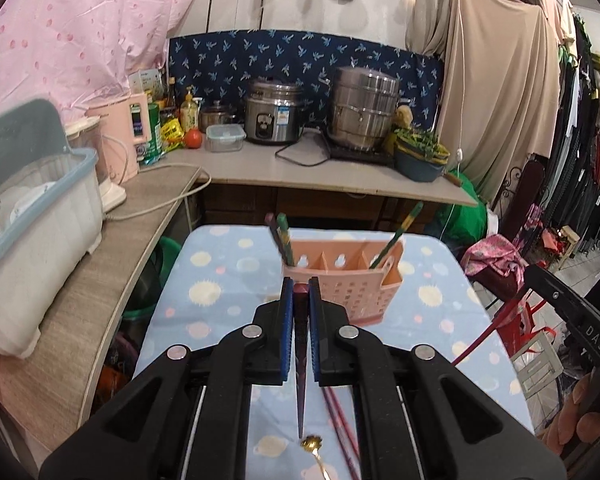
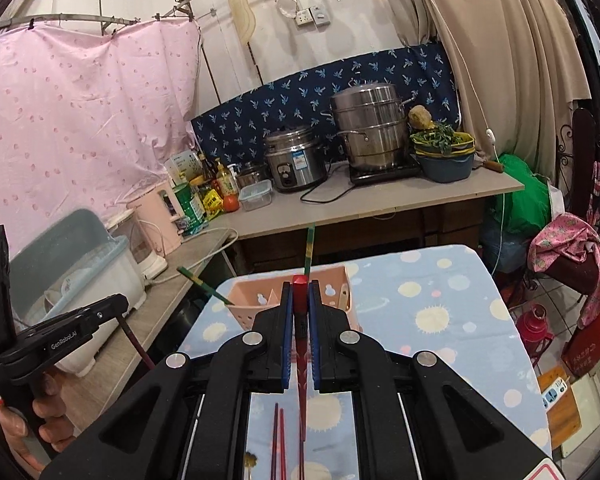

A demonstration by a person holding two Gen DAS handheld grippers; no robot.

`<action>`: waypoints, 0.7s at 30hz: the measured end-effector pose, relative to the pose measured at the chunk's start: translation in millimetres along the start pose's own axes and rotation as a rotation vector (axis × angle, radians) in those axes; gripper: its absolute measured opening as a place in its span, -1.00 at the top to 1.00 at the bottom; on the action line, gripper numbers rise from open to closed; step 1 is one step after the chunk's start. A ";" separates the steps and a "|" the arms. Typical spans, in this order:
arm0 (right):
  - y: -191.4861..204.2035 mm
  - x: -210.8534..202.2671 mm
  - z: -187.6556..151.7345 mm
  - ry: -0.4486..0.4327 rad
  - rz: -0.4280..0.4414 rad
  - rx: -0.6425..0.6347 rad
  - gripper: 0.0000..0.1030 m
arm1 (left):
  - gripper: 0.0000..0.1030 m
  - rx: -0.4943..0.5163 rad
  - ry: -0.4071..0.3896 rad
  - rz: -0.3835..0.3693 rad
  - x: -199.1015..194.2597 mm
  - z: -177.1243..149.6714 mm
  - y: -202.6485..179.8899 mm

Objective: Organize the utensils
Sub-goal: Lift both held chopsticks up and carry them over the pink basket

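Both grippers pinch one chopstick each: left gripper [image 1: 300, 292] a dark chopstick [image 1: 301, 380], right gripper [image 2: 300, 294] a red chopstick [image 2: 300, 344]. Pink holder [image 1: 340, 280], centre frame, already holds green chopsticks [image 1: 396, 236]. Remaining on table [image 1: 220, 280], lower frame: red pair [image 2: 278, 440], gold spoon [image 1: 314, 450].

Clothed table [image 1: 220, 280], pink caddy [image 1: 342, 280], chopsticks [image 2: 278, 440], spoon [image 1: 314, 450]

the holder [image 1: 342, 280] looks like matt pink plastic, on a printed cloth [image 1: 220, 280]; behind the holder, two pots [image 1: 364, 108] of shiny metal, on a smooth counter [image 1: 300, 176].
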State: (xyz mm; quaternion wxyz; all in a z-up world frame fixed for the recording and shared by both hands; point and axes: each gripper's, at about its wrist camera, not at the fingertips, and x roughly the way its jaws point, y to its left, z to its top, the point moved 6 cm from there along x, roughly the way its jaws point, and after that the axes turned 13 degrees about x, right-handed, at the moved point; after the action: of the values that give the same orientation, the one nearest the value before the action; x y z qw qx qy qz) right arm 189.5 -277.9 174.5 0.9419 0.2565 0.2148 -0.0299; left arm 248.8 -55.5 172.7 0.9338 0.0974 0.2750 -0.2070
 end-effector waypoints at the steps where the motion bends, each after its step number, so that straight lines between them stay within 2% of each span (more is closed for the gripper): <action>1: 3.8 1.5 7.9 -0.014 0.010 0.002 0.87 | 0.87 -0.002 -0.015 -0.004 -0.2 8.8 0.2; 11: 44.7 32.4 82.1 -0.125 0.077 -0.007 0.87 | 0.87 -0.024 -0.175 0.016 1.7 100.6 9.1; 15: 56.3 52.0 100.0 -0.153 0.079 -0.016 0.87 | 0.87 -0.027 -0.231 0.037 11.6 124.0 15.3; 21: 57.2 86.3 110.0 -0.150 0.057 -0.018 0.87 | 0.87 -0.050 -0.257 0.061 36.4 138.6 27.4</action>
State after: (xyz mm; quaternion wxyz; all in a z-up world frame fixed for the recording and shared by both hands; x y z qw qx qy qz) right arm 320.0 -278.2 250.5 0.9580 0.2512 0.1365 -0.0204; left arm 354.2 -84.1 269.4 0.9694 0.0548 0.1551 -0.1824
